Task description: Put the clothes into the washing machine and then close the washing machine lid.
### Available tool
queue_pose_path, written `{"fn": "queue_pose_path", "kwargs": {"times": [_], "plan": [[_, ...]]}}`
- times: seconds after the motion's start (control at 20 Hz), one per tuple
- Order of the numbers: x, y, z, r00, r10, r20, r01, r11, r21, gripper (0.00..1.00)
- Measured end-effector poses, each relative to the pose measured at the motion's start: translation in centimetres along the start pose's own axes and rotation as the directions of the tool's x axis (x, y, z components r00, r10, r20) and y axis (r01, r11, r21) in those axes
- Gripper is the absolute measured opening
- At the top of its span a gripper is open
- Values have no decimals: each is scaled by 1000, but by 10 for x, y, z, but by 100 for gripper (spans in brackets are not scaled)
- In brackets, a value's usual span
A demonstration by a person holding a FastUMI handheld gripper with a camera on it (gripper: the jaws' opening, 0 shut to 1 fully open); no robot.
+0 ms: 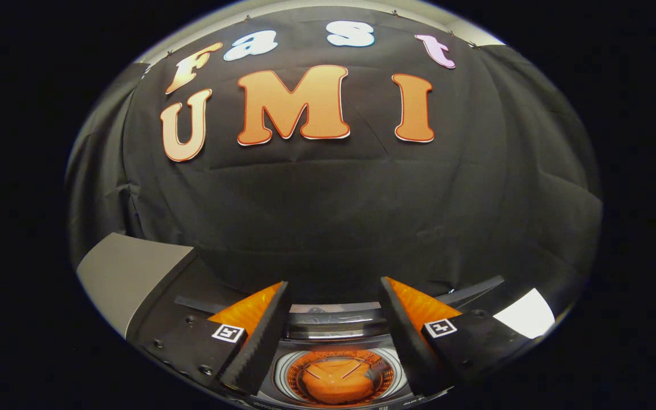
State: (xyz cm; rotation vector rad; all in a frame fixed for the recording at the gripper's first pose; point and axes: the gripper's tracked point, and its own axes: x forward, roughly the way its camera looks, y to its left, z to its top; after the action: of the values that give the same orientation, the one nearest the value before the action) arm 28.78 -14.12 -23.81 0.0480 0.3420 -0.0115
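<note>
My gripper (333, 283) is open, its two fingers spread wide with nothing between them. Below and between the fingers is the washing machine's top (333, 322), seen from above with its round drum opening (336, 373) uncovered. Inside the drum lies an orange rounded mass (336, 382) that looks like bundled cloth. The gripper hangs above the opening and touches nothing. A grey flat panel (128, 273) rises to the left of the left finger; I cannot tell whether it is the machine's lid.
The booth's black cloth wall (333, 199) stands close behind the machine. A white patch (527, 313) shows beyond the right finger.
</note>
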Motion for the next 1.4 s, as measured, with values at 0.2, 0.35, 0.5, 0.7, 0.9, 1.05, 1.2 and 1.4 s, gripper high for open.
{"fn": "queue_pose_path", "kwargs": {"times": [0.2, 0.35, 0.5, 0.7, 0.9, 1.05, 1.2, 1.4], "plan": [[-14, 0, -12, 1000, 7, 19, -7, 1000, -7, 99], [-23, 0, -21, 999, 6, 44, -6, 1000, -2, 99], [-30, -1, -35, 999, 2, 46, -2, 1000, -2, 99], [-30, -3, -81, 1000, -1, -27, 1, 1000, 17, 99], [-31, -6, -144, 992, 4, -129, 3, 998, 55, 99], [-29, -14, -186, 978, -8, -209, 25, 997, 79, 99], [-32, -23, -225, 961, -11, -277, 42, 994, 105, 98], [-43, -29, -236, 953, -12, -302, 60, 987, 151, 98]]}}
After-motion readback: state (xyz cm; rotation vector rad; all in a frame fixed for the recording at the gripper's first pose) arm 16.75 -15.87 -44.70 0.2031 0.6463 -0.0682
